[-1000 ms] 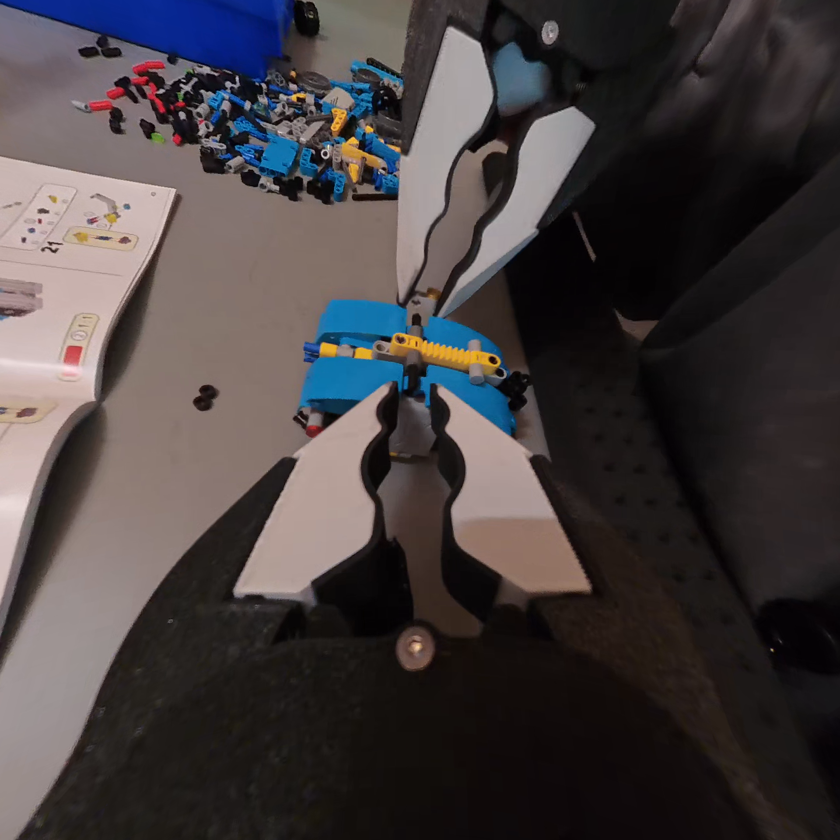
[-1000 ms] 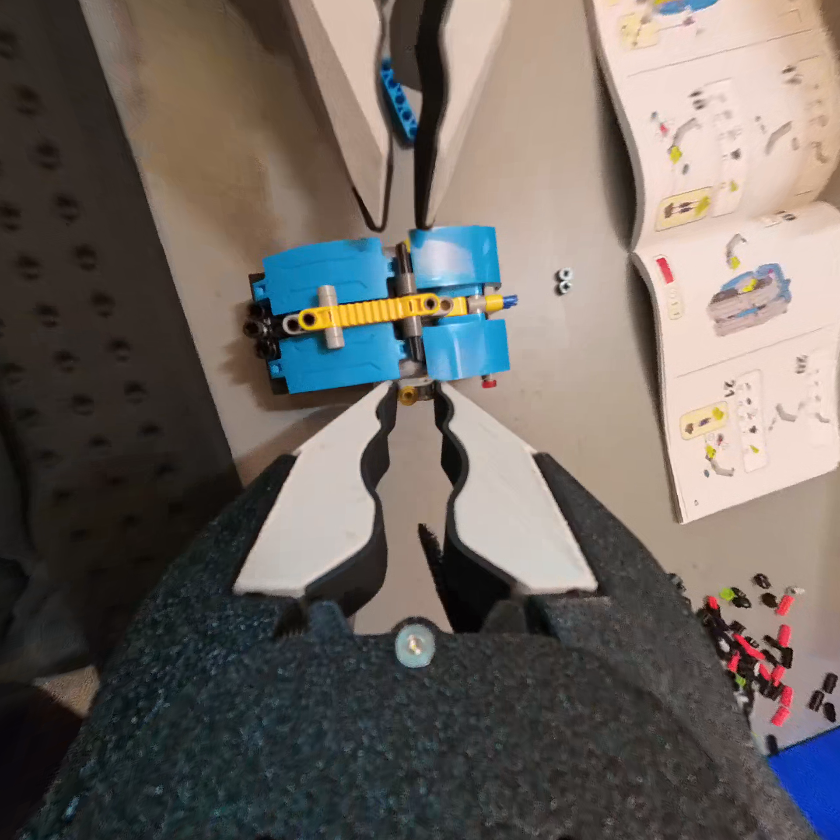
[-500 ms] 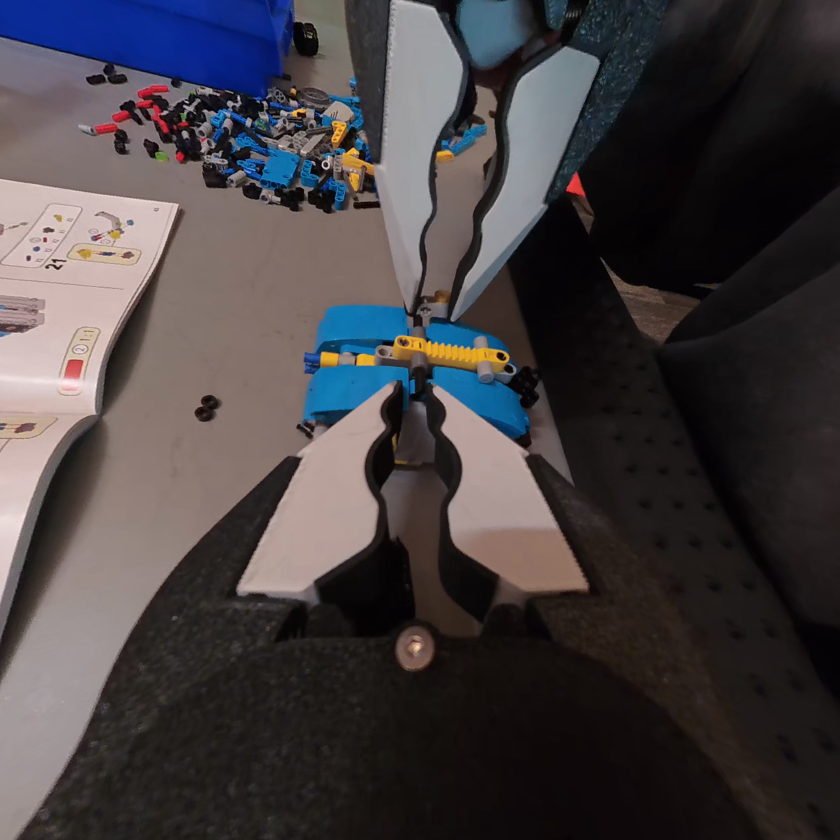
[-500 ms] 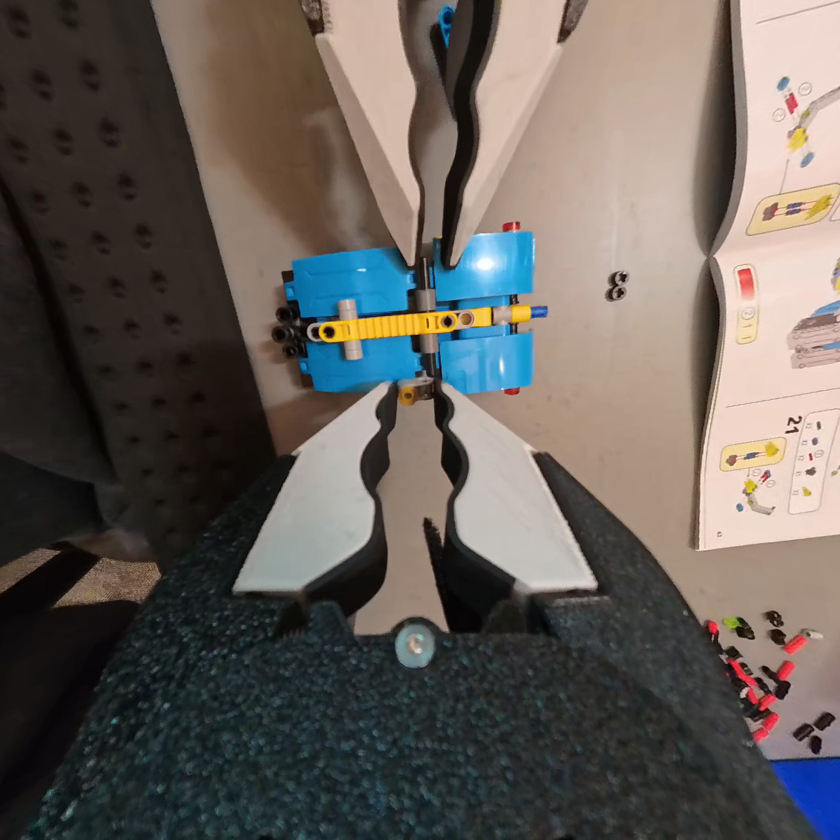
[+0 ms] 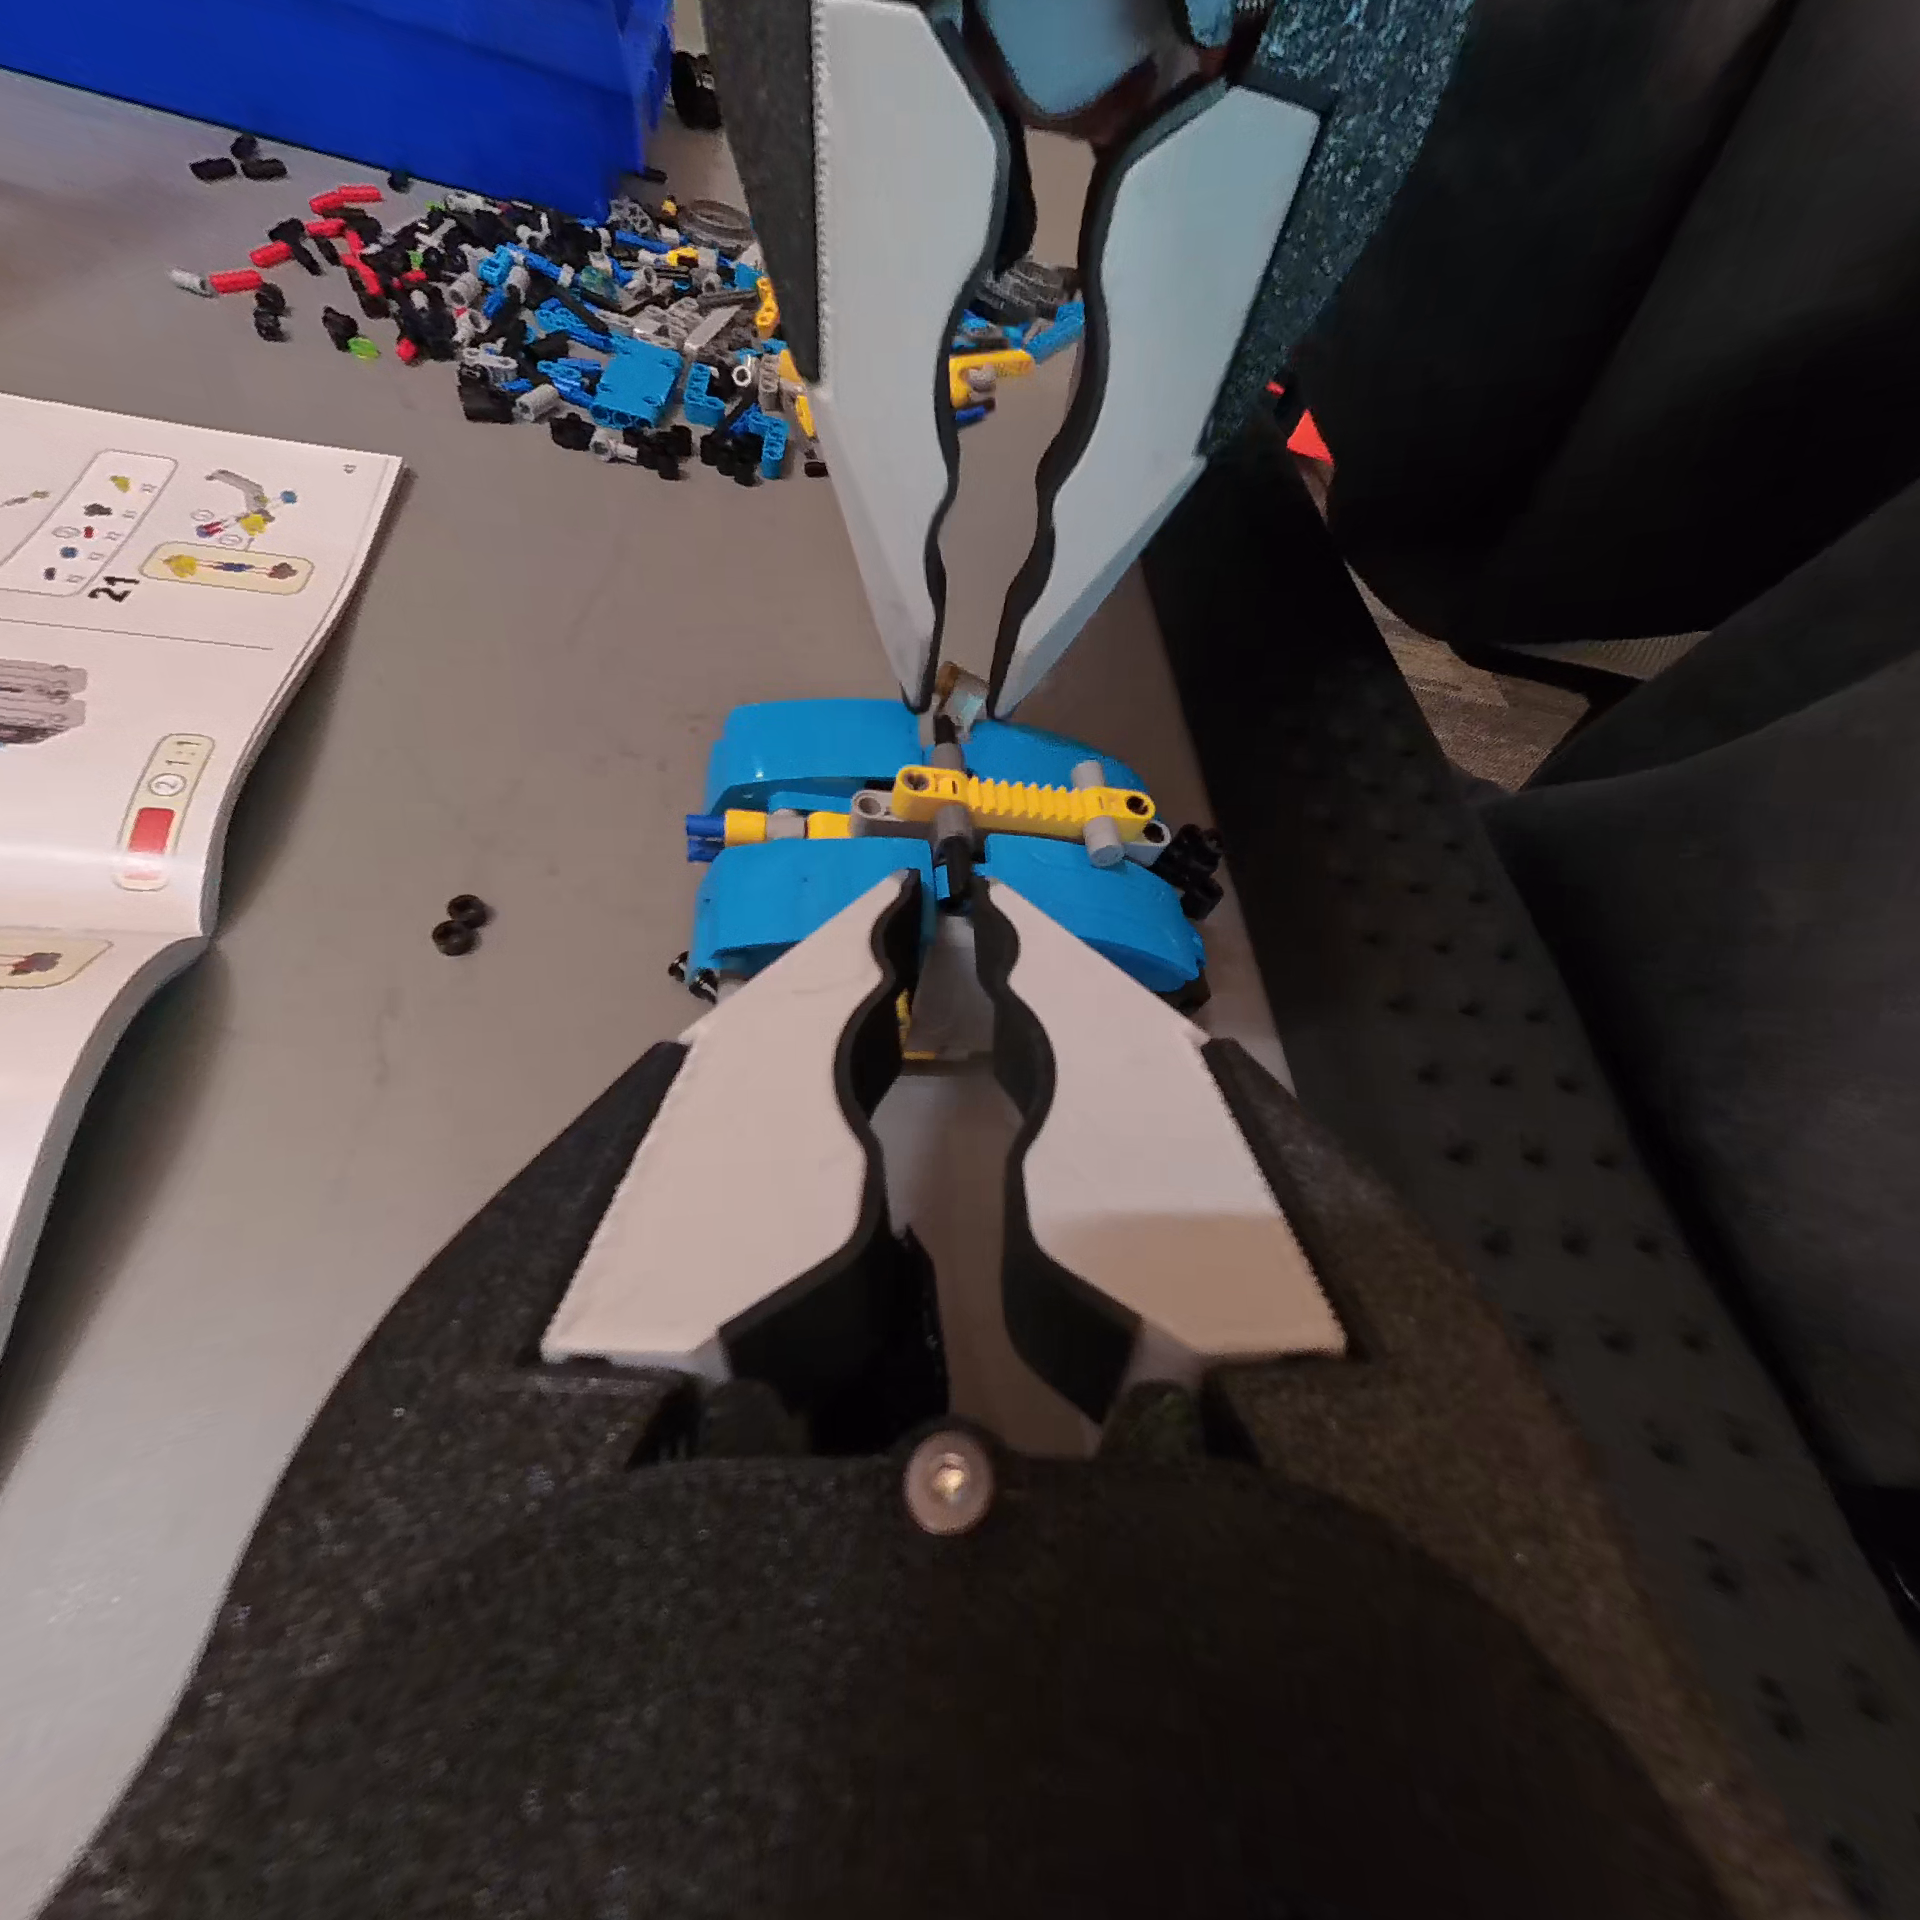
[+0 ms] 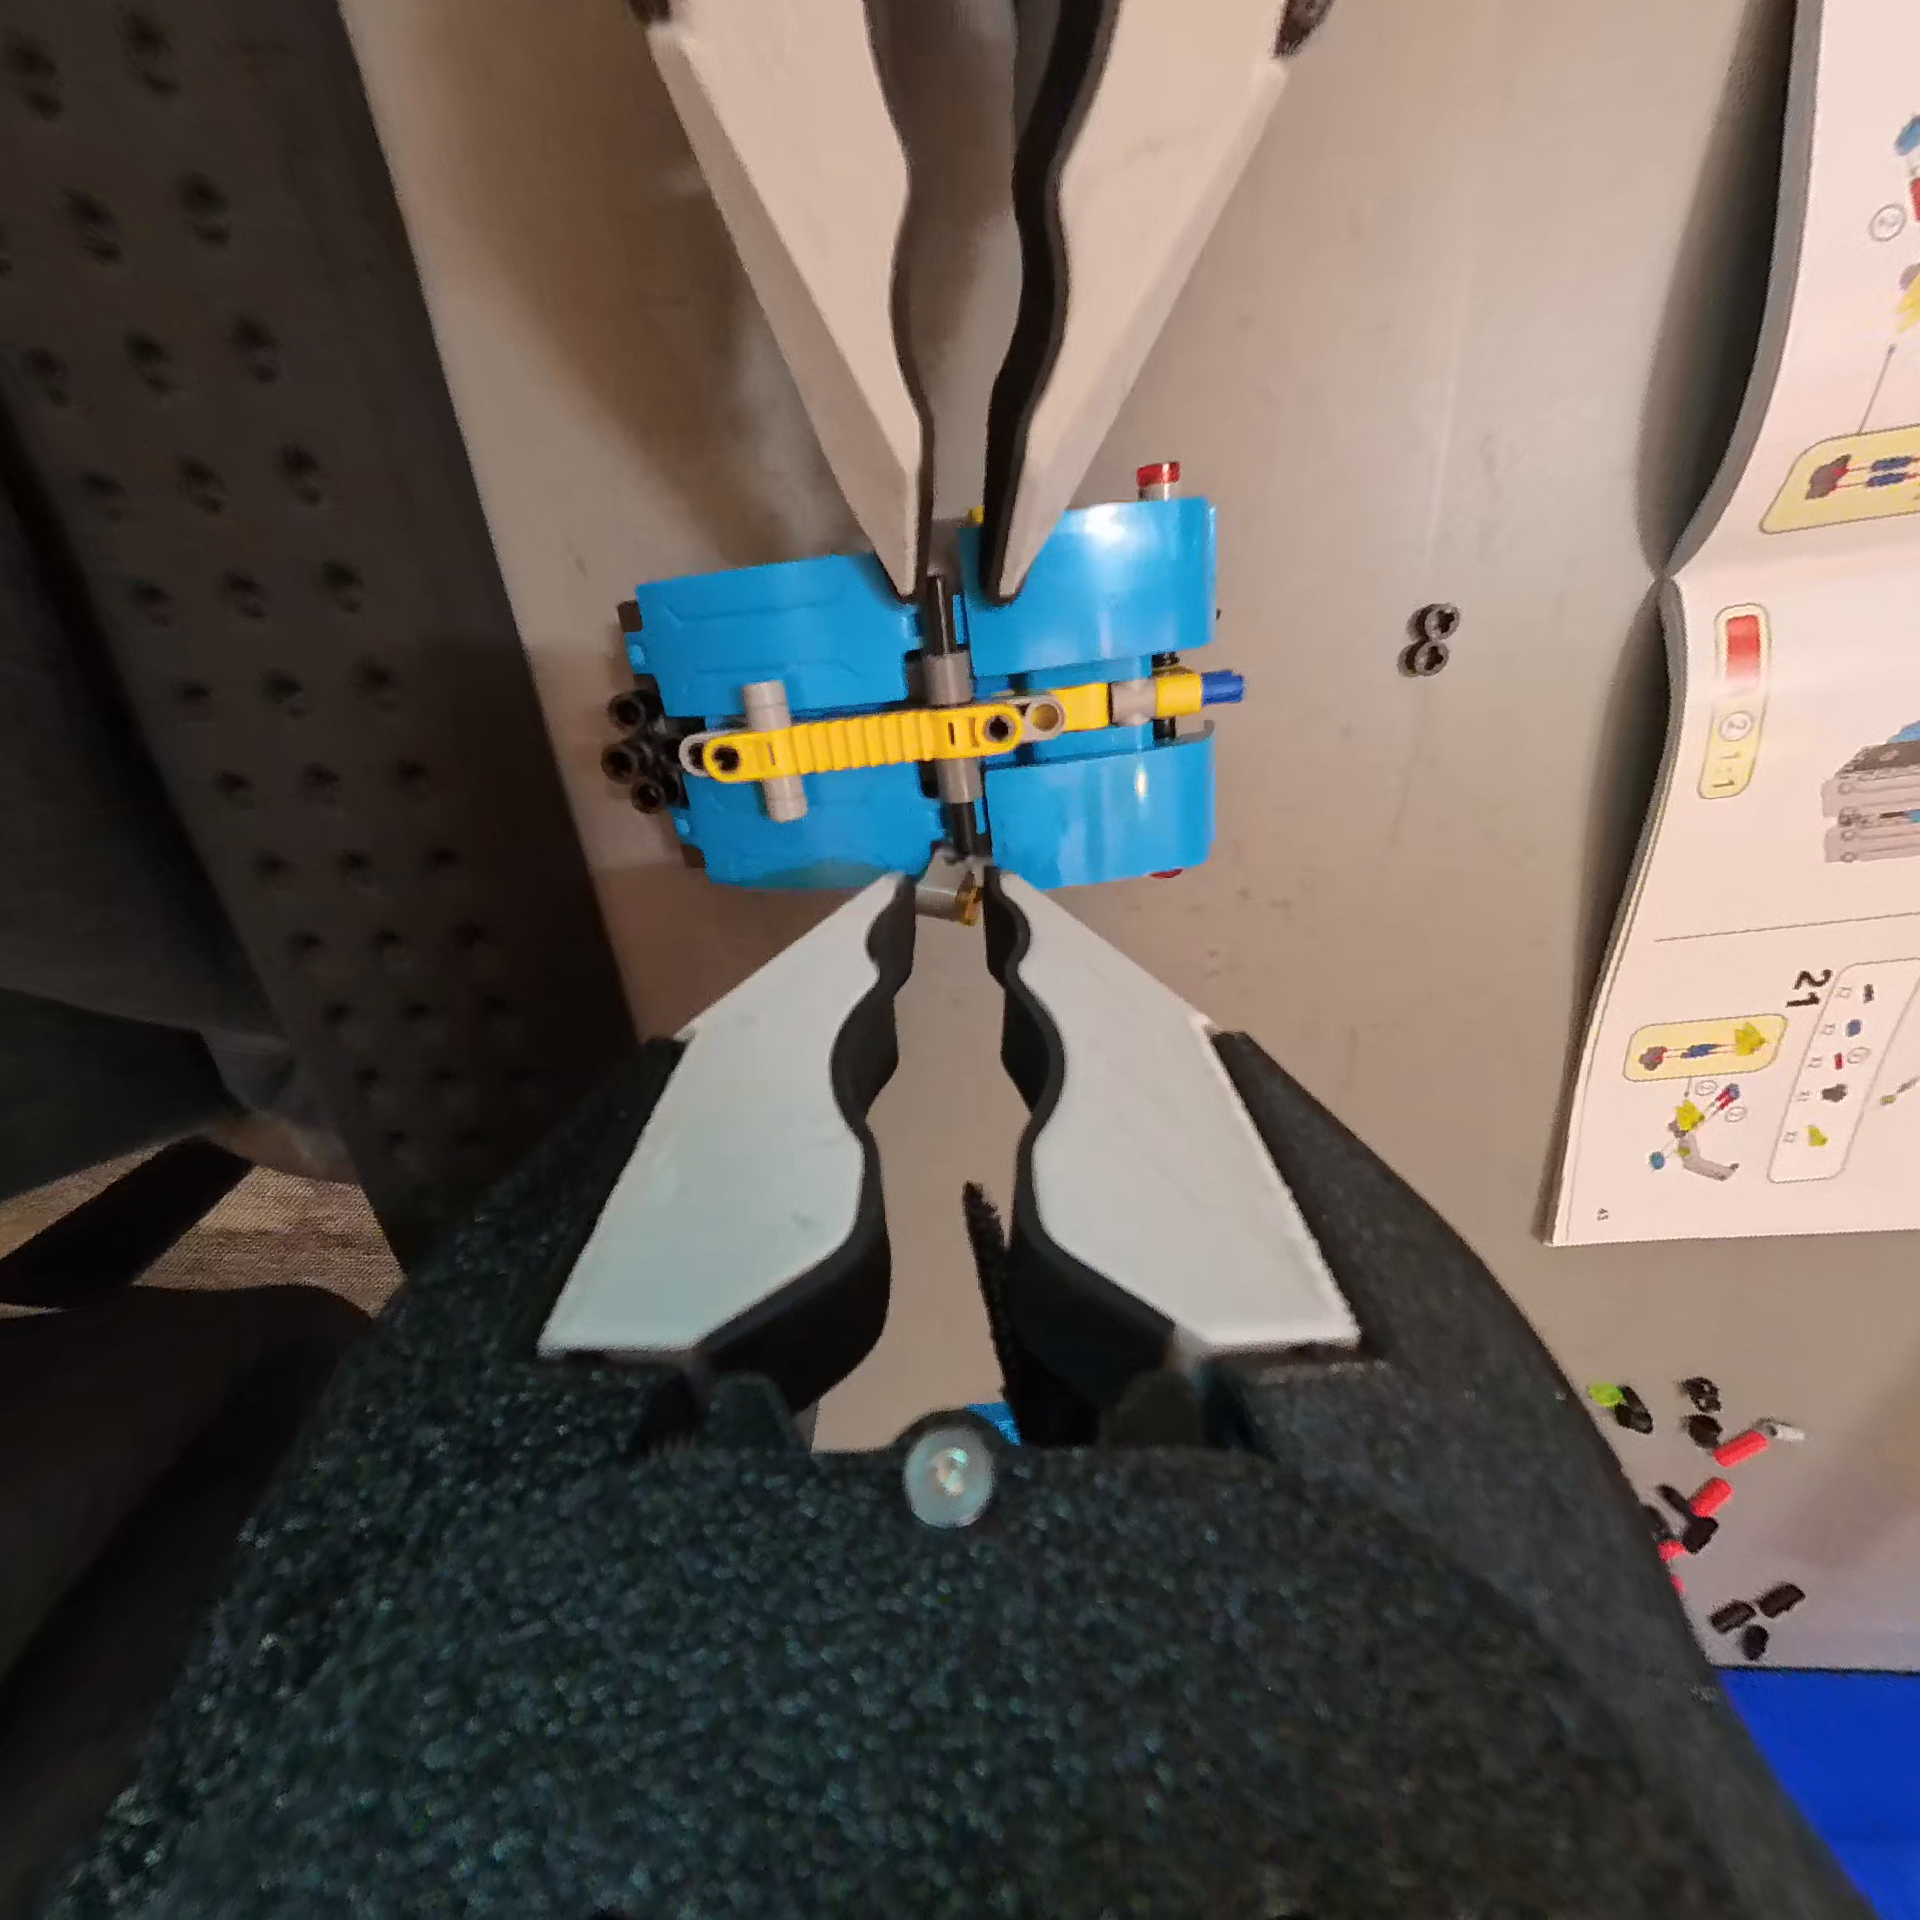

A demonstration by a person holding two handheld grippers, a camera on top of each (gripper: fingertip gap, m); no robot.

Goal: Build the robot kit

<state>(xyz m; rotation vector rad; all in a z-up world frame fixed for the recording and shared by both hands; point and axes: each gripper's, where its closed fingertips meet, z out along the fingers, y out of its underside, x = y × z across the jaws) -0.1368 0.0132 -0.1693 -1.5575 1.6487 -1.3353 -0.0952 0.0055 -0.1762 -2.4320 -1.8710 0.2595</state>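
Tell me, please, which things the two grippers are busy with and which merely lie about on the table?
Engaged:
- blue brick model
- left gripper, tips flanking its black axle
- right gripper, tips flanking the grey-and-yellow connector

Lying about:
- open instruction booklet
- pile of loose pieces
- small black piece
- blue bin

You had an open instruction booklet (image 5: 156, 665) left, loose pieces (image 5: 582, 322) heaped far beside a blue bin (image 5: 395, 94), a black ring pair (image 5: 460, 923) nearer.
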